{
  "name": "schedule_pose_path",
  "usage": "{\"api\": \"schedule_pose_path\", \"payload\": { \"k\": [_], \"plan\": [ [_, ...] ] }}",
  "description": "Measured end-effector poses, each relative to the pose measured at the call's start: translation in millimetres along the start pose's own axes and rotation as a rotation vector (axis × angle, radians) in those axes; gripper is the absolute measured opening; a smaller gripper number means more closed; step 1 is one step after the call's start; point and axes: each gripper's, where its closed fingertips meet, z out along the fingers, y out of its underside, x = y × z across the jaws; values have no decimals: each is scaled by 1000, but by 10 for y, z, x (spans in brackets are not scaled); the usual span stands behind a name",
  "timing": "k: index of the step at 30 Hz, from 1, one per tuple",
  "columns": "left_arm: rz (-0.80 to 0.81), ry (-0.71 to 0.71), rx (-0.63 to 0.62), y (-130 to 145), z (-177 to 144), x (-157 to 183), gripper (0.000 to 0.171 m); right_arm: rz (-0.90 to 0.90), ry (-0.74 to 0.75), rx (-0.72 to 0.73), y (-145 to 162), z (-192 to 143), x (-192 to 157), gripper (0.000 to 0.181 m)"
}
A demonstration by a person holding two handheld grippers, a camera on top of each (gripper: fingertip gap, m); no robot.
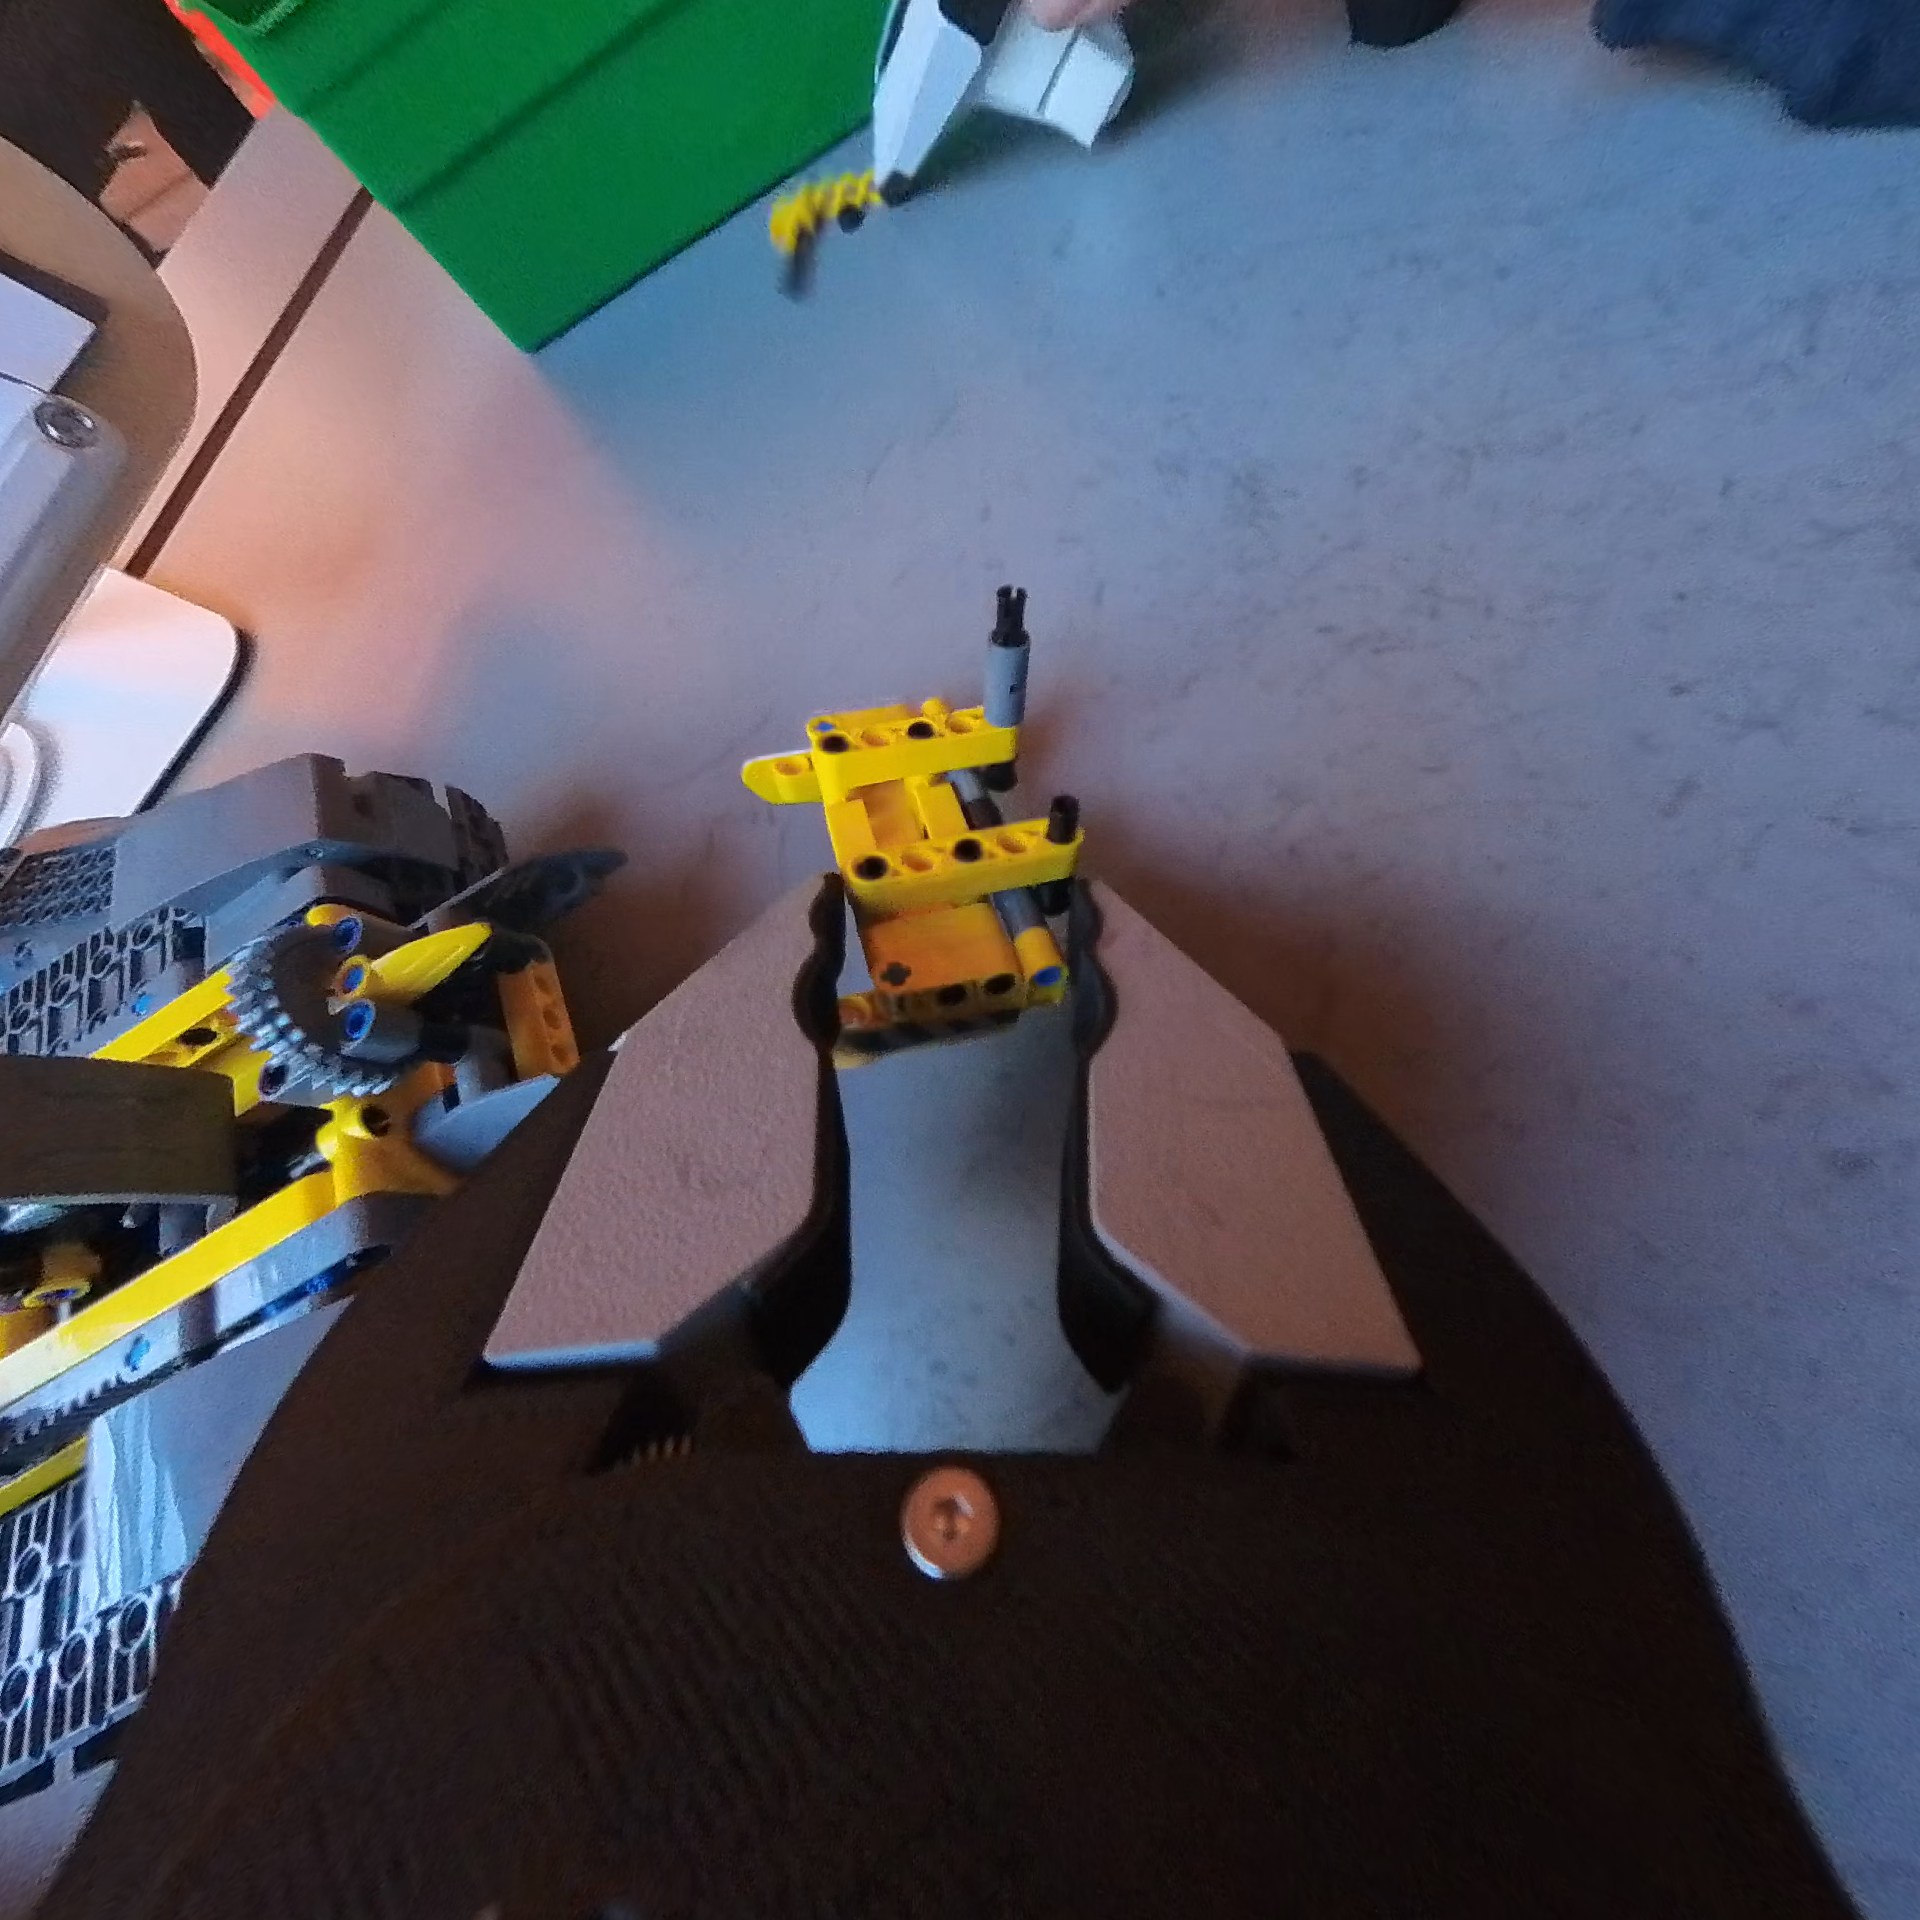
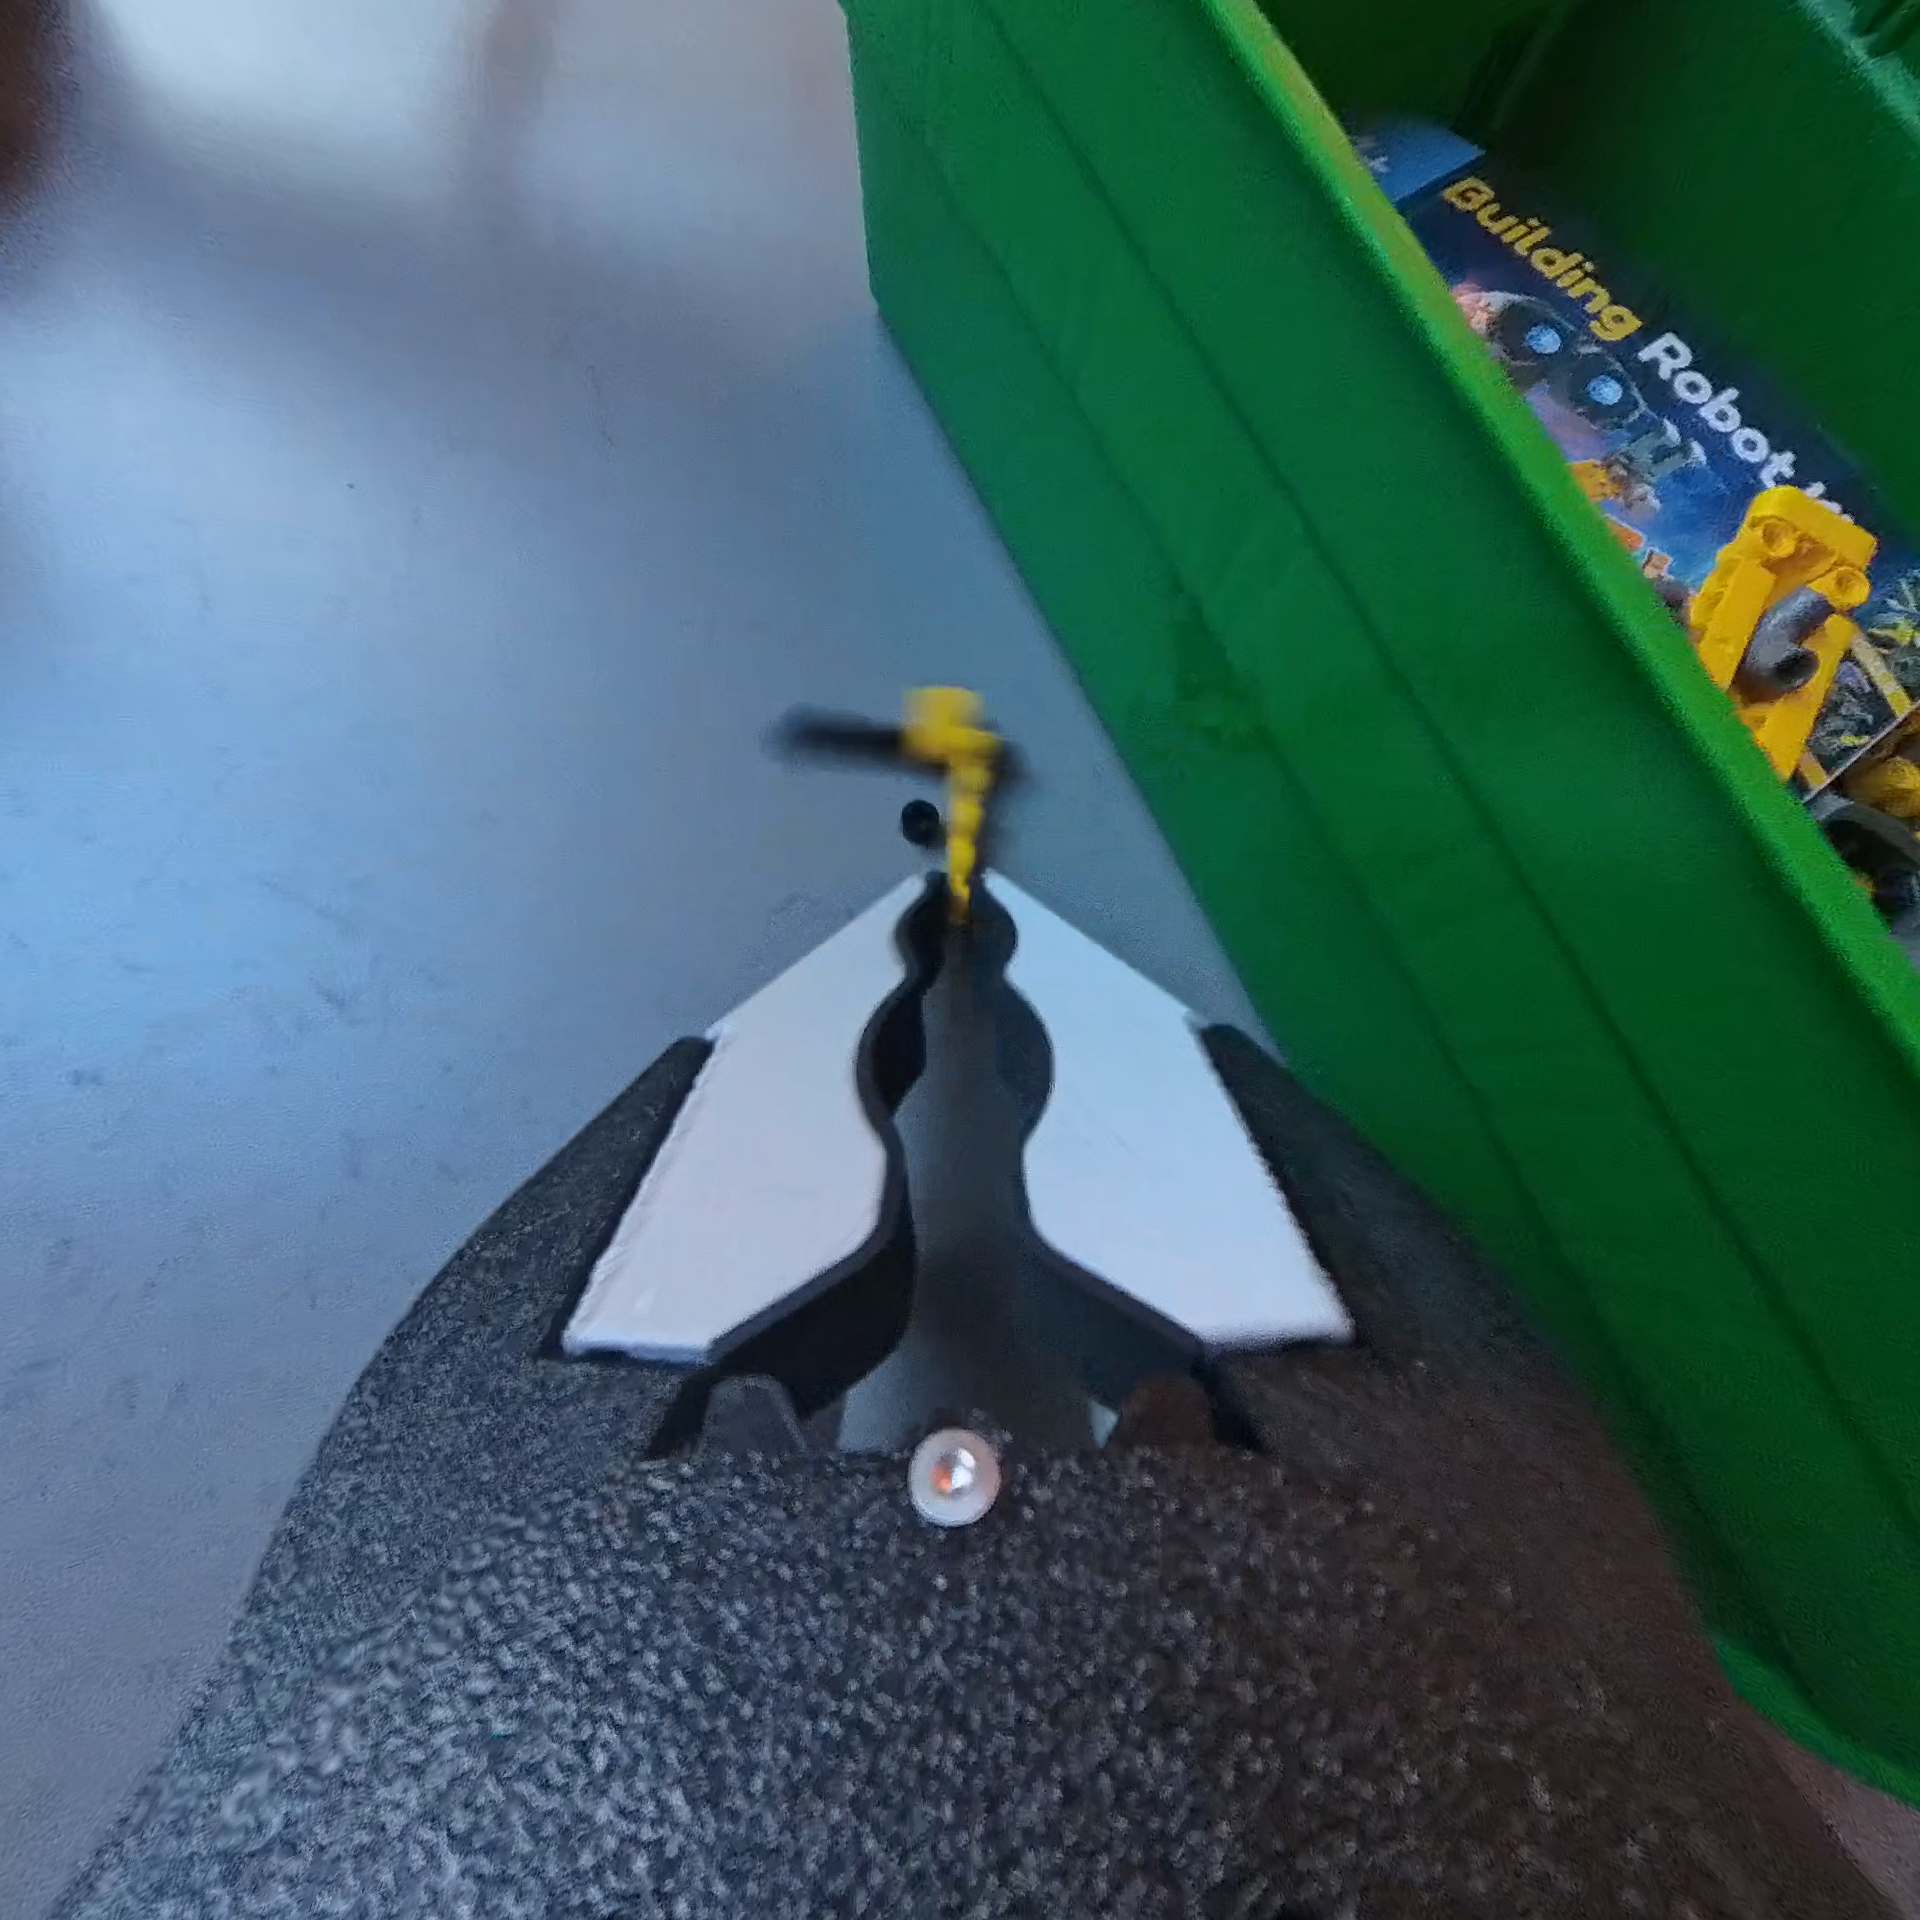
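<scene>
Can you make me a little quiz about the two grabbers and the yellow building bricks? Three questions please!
1. True or false: the left gripper is shut on a yellow brick assembly.
2. What does the right gripper pinch? A) a thin yellow beam with a black pin B) a red ball C) nothing
3. Fill in: the box right beside the right gripper is a ____ bin with a booklet inside.

Key: 1 true; 2 A; 3 green. Bonus look: a big grey and yellow brick model sits left of the left gripper.
</scene>
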Motion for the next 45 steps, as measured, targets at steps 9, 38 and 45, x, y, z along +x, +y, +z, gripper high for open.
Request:
{"api": "schedule_pose_path", "payload": {
  "k": [9, 38, 45],
  "plan": [
    [-5, -14, 77, -146, -92, -19, 39, -183, 134, 226, -69, -554, -110, 1],
    [-202, 232, 232, -617, -24, 310, 1, -570, -97, 505, -32, -1113, -1940, 27],
    [-203, 264, 220, -600, 2, 383, 11, -609, -67, 488, -61, -1075, -1942, 0]
  ]
}}
